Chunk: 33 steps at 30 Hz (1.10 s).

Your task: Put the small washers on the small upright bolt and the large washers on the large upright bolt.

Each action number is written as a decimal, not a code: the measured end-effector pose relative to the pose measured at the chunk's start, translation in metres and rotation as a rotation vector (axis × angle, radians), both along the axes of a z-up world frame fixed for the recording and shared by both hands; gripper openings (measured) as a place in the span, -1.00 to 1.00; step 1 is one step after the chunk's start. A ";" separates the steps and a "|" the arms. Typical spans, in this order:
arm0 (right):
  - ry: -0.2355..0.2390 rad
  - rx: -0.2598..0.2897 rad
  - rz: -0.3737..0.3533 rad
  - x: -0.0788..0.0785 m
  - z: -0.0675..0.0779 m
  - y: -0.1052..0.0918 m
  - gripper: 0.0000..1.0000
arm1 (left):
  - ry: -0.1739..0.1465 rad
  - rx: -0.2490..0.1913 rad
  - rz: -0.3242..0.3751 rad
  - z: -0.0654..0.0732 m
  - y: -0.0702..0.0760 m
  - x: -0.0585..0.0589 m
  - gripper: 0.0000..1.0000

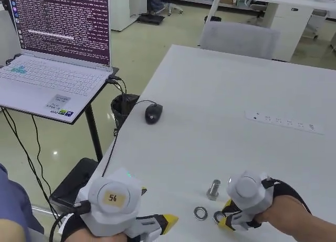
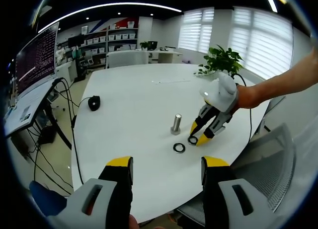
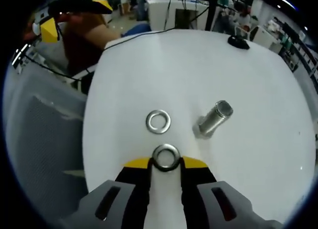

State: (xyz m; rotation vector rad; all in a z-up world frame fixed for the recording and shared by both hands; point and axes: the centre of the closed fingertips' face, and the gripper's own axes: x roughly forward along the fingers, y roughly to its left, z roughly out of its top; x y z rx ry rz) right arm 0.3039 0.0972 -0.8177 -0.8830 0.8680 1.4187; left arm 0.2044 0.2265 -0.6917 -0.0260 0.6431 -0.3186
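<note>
One steel bolt (image 1: 213,189) stands upright near the front of the white table (image 1: 220,95). A loose washer (image 1: 200,213) lies flat just in front of it. A second washer (image 1: 218,217) lies to its right, between the yellow tips of my right gripper (image 1: 224,217). In the right gripper view the jaws have closed in on this washer (image 3: 166,157) from both sides, with the loose washer (image 3: 158,121) and the bolt (image 3: 214,118) beyond. My left gripper (image 2: 167,164) hangs open and holds nothing at the table's near edge, facing the bolt (image 2: 176,124).
A black mouse (image 1: 153,113) with its cable lies at mid-left on the table. A white power strip (image 1: 283,121) is at the right. A laptop (image 1: 52,69) stands on a side stand to the left, and a grey chair (image 1: 239,40) is at the far edge.
</note>
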 end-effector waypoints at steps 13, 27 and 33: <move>-0.054 0.087 -0.110 0.031 0.040 -0.011 -0.54 | -0.005 0.005 -0.019 0.002 -0.007 0.004 0.10; -0.083 0.155 -0.105 0.060 0.077 0.025 -0.54 | 0.000 0.011 -0.023 0.002 -0.005 0.001 0.10; -0.071 0.113 -0.033 0.052 0.068 0.038 -0.53 | -0.001 0.012 -0.017 0.003 -0.003 0.002 0.10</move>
